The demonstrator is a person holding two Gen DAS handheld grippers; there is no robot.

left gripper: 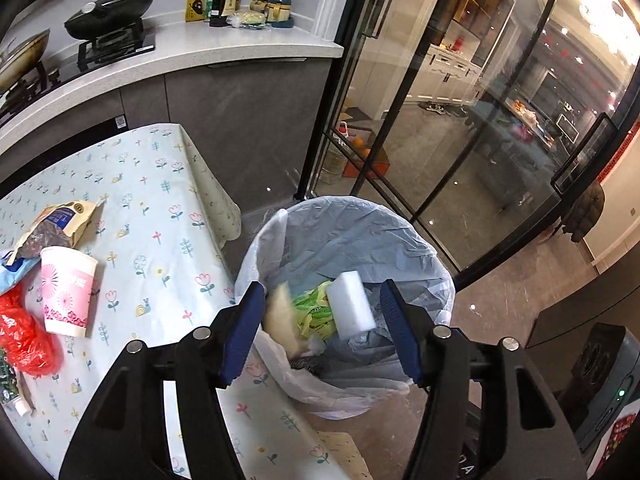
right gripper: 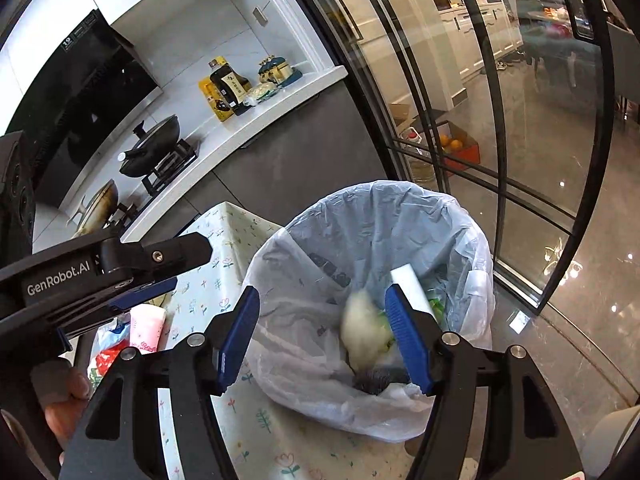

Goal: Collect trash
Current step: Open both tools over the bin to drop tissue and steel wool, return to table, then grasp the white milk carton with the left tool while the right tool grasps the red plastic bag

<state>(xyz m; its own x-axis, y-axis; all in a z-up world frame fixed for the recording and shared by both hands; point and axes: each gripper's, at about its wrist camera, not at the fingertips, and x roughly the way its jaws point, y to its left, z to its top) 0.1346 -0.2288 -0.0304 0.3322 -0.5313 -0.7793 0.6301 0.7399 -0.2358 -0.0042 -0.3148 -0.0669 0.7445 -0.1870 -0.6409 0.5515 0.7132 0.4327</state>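
A trash bin lined with a pale plastic bag stands on the floor beside the table; it also shows in the right wrist view. My left gripper is open above it. A white sponge block and a blurred yellowish piece are in the air or falling inside the bin, over a green wrapper. My right gripper is open above the bin too, with the blurred pale piece and the white block below it. The left gripper's body shows at left.
On the floral tablecloth lie a pink paper cup, a torn brown snack bag and a red plastic bag. A kitchen counter with a stove and pans is behind. Glass sliding doors stand to the right.
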